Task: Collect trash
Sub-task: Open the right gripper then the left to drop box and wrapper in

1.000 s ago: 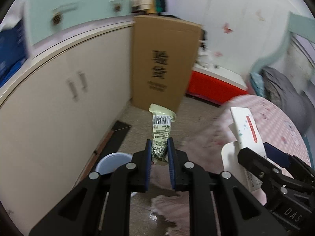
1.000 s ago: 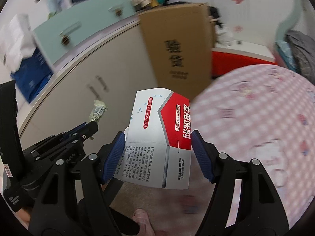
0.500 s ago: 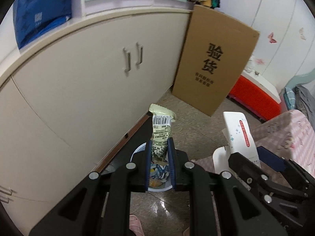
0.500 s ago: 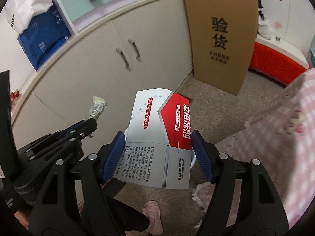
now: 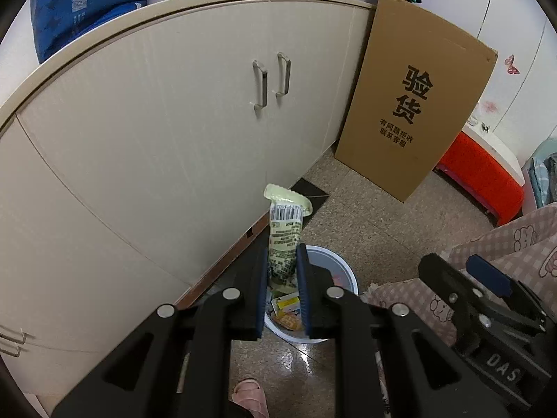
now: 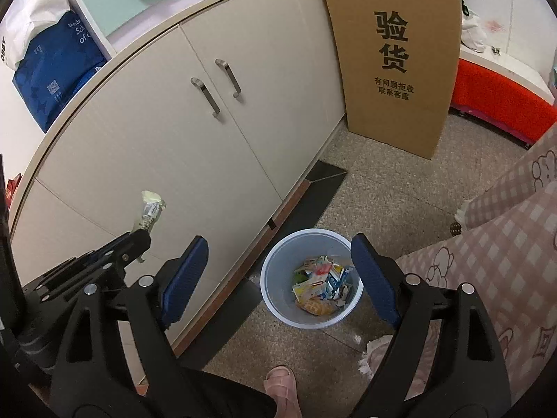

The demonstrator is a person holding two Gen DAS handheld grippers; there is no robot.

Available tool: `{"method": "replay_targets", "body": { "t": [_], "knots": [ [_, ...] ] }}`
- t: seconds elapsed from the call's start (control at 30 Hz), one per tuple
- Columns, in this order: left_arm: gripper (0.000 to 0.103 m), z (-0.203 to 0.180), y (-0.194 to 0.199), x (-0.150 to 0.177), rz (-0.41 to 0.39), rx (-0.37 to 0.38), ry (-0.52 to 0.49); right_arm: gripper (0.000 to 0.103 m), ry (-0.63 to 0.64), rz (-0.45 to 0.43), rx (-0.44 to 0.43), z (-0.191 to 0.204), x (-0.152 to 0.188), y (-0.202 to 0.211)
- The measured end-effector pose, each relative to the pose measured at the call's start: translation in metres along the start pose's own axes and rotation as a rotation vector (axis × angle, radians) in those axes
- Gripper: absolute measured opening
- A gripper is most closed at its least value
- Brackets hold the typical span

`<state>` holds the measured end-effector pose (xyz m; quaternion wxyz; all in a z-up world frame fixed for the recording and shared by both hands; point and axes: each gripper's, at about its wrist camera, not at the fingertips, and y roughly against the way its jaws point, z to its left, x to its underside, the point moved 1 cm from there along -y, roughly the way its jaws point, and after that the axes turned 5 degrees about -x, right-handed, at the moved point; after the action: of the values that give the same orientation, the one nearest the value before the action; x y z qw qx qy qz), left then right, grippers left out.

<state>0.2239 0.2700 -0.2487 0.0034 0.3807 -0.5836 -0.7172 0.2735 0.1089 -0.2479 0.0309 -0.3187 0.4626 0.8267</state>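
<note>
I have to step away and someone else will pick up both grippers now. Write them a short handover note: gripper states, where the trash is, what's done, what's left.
Right gripper: open and empty; its jaws have just been opening, nothing between them. It hangs over the white bin on the floor by the cabinet.
Left gripper: shut on the pale green snack wrapper, above the same bin.
Done: the red and white carton is out of the right gripper; I cannot pick it out among the packets in the bin.
Left: open the left gripper to drop the wrapper, then look for more trash.
</note>
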Motion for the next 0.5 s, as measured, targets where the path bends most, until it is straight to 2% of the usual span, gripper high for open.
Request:
{"method": "replay_targets", "body": {
  "t": [0.5],
  "knots": [
    [0.016,-0.018,0.014,0.005,-0.009,0.016,-0.026,0.084,-0.024,-0.060,0.041,-0.013,0.000,0.034]
  ]
}}
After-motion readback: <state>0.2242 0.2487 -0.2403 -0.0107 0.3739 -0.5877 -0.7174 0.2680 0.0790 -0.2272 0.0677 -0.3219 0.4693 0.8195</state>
